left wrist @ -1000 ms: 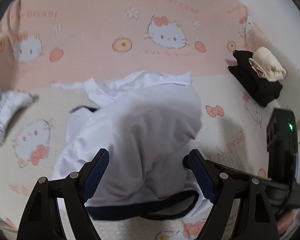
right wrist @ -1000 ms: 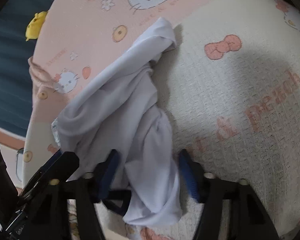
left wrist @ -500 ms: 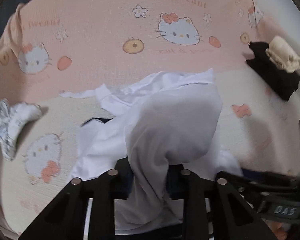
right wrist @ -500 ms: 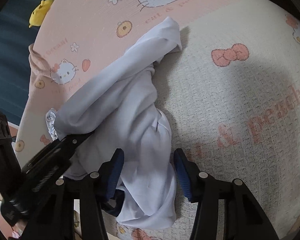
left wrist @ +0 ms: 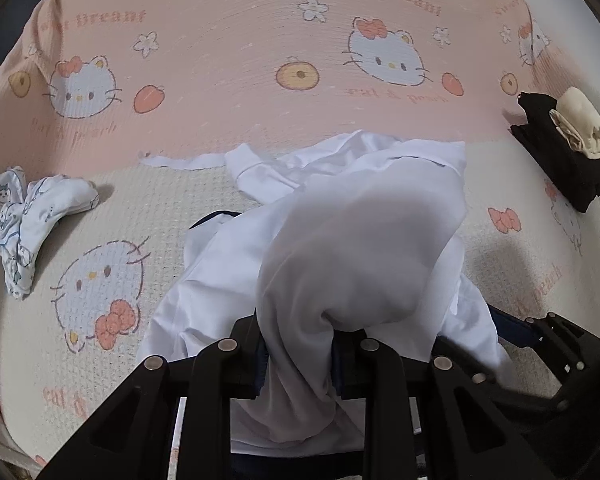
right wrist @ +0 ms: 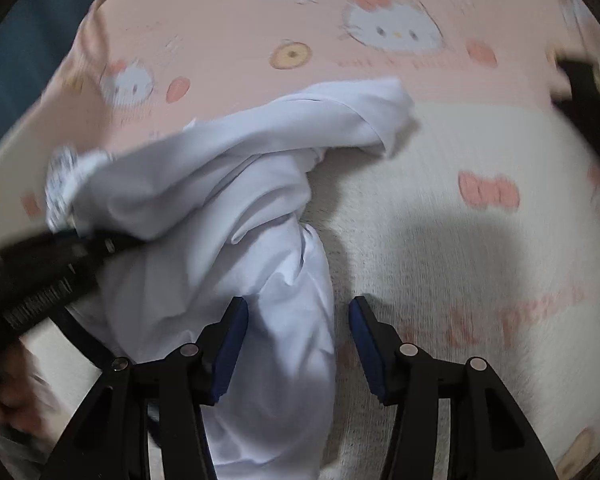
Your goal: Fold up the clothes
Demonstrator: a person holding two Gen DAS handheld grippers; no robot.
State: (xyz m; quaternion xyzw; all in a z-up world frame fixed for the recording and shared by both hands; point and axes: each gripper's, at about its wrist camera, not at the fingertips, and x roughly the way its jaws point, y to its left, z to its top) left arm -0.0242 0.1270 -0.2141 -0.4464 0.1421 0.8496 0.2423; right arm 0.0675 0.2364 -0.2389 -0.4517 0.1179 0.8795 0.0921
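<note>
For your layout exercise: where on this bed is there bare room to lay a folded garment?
Free: the pink blanket band beyond the white shirt, and the cream sheet right of it. Crowded: the patterned cloth at left, the black and cream pile at far right.

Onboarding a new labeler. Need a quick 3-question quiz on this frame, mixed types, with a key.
1. True or false: the left tongs are shut on the white shirt.
2. Multiple choice: in the left wrist view, what lies on the black folded garment at the right edge? A) a cream rolled item B) a yellow toy C) a blue sock
3. Fill in: the right tongs stand ____, with white cloth between them but not pinched.

Key: 1 true; 2 A, the cream rolled item; 3 open. The printed blanket lies under everything.
</note>
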